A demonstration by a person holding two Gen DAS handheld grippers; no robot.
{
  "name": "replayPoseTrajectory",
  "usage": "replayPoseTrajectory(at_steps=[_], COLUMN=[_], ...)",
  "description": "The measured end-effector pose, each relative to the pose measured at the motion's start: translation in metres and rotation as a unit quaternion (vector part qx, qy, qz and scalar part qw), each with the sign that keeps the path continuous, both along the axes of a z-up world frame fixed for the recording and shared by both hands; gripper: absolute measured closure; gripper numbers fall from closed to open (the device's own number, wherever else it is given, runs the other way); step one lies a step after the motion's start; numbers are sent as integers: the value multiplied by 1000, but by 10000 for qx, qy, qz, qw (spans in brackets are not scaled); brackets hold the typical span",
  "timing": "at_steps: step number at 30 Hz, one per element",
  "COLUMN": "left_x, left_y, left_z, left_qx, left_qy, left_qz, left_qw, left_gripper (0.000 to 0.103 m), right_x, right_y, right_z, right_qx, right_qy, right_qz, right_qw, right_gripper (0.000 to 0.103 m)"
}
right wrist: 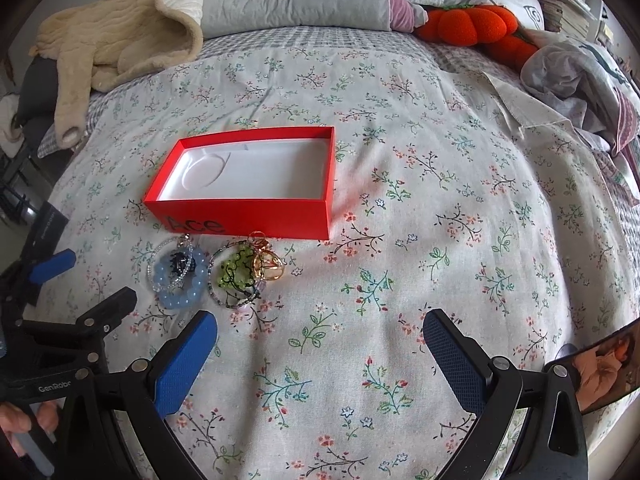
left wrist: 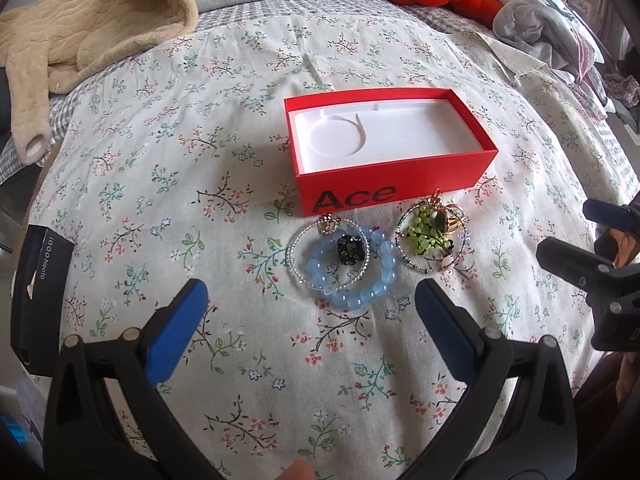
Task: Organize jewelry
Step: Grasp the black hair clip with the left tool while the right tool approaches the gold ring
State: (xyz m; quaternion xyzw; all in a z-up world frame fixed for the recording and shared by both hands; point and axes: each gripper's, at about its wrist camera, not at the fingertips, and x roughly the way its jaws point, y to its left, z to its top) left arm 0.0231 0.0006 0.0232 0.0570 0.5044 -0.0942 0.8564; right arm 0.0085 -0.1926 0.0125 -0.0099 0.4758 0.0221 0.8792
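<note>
At the upper left of the left wrist view a beige quilted garment (left wrist: pixel 92 28) is seen crumpled on the floral bedspread (left wrist: pixel 168 168), and a black phone box (left wrist: pixel 38 300) is caught at the left edge. Low in that frame the left gripper (left wrist: pixel 312 320) is held with its blue-padded jaws spread wide, nothing between them, hovering over the bedspread just short of the jewelry. Straight ahead of it, a blue bead bracelet (left wrist: pixel 360 280) is laid overlapping a clear beaded ring bracelet (left wrist: pixel 329 254), with a dark gem ring (left wrist: pixel 347 249) resting inside that loop. Just right of these, a green bead cluster (left wrist: pixel 424 232) is seen within a dark beaded bracelet (left wrist: pixel 432 240), a gold ring (left wrist: pixel 452 216) touching it, though the tangle is too small to be sorted out with certainty. Behind the whole group an open red box (left wrist: pixel 384 184), white-lined and printed "Ace", is set just beside the jewelry. In the right wrist view the right gripper (right wrist: pixel 320 340) is likewise held spread apart over bare bedspread, the jewelry lying toward its left. An orange plush toy (right wrist: pixel 472 26) is seen at the upper right.
</note>
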Motion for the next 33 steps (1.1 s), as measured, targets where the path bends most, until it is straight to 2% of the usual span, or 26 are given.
replayPoseTrajectory(at_steps=[3,5,9,13,16,20,24,27,30,32,33], left_x=[9,15,28,43,52,57,60,62,61,60,60], left_y=[1,5,12,8,2,-5,-11,-11,-10,-9,-8], left_z=[-2,-6,-17,-29,-39,-46,-53,-53,-51,-47,-45], left_qx=[-327,-663,-1280,-1600,-1636,-1482,-1323,-1319,-1318,-1344,-1368], left_qy=[158,259,501,773,964,1027,1092,1094,1038,994,969], left_qz=[-96,-99,-83,-165,-197,-212,-241,-215,-202,-201,-209], left_qw=[9993,9974,9905,9840,9816,9834,9849,9850,9856,9857,9856], left_gripper=[1,9,35,55,63,64,77,82,82,82,82], right_x=[10,17,32,49,60,70,78,81,82,82,82], right_y=[2,1,-16,-32,-39,-43,-42,-38,-34,-31,-31], right_z=[5,5,-13,-30,-34,-37,-43,-45,-47,-48,-49], right_qx=[60,221,804,1265,1388,1349,1298,1316,1368,1401,1437], right_qy=[72,98,244,620,707,780,847,890,933,969,984], right_qz=[134,214,126,60,-40,-58,-51,10,91,162,183], right_qw=[9999,9995,9964,9900,9878,9878,9879,9873,9862,9852,9846], right_gripper=[0,0,1,17,21,21,21,23,29,45,48])
